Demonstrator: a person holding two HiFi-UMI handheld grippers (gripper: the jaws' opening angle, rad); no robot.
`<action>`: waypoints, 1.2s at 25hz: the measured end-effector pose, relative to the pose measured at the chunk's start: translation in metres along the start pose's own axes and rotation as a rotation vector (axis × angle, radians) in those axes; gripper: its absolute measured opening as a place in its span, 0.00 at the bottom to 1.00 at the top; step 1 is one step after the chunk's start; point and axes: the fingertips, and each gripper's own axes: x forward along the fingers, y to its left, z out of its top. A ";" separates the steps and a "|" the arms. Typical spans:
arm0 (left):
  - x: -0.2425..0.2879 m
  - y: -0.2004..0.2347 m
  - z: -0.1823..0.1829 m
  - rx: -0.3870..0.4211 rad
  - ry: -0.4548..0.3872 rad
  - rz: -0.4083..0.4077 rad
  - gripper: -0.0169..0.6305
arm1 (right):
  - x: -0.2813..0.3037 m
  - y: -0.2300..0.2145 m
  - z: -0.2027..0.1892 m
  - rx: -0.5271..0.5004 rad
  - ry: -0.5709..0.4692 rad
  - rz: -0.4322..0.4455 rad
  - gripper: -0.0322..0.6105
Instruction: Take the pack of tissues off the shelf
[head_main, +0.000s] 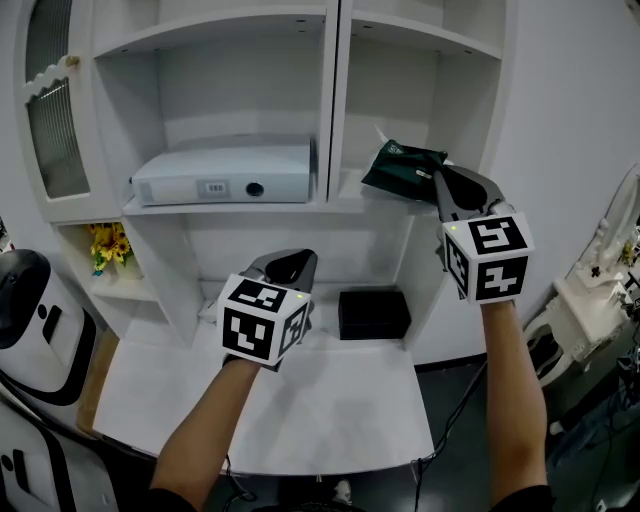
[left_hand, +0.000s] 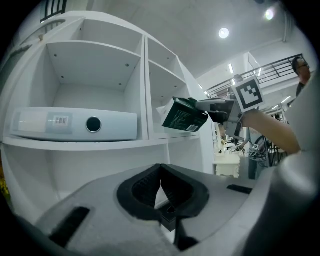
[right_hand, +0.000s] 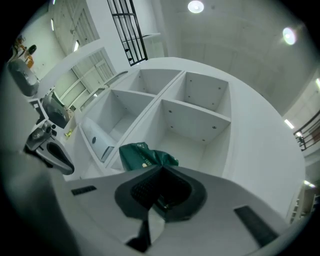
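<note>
Head view downward, gripper views toward shelf (head_main: 335, 110)

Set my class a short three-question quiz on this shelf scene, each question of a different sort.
1. Which gripper holds the pack of tissues? A the left, B the right, C neither.
2. True or false: the white device lies in the right-hand shelf compartment.
3. Fill in: the black box sits ___ the white device's shelf.
Key: 1 B, the right gripper, fingers shut on it; 2 false; 3 below.
</note>
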 end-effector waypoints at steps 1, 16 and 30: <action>-0.003 0.000 -0.001 -0.001 -0.001 -0.004 0.03 | -0.006 0.004 0.001 0.003 -0.002 -0.005 0.05; -0.067 -0.008 -0.033 0.009 0.004 -0.025 0.03 | -0.078 0.099 -0.024 0.146 0.033 0.004 0.05; -0.138 -0.001 -0.065 0.002 0.015 0.057 0.03 | -0.117 0.208 -0.066 0.308 0.110 0.098 0.05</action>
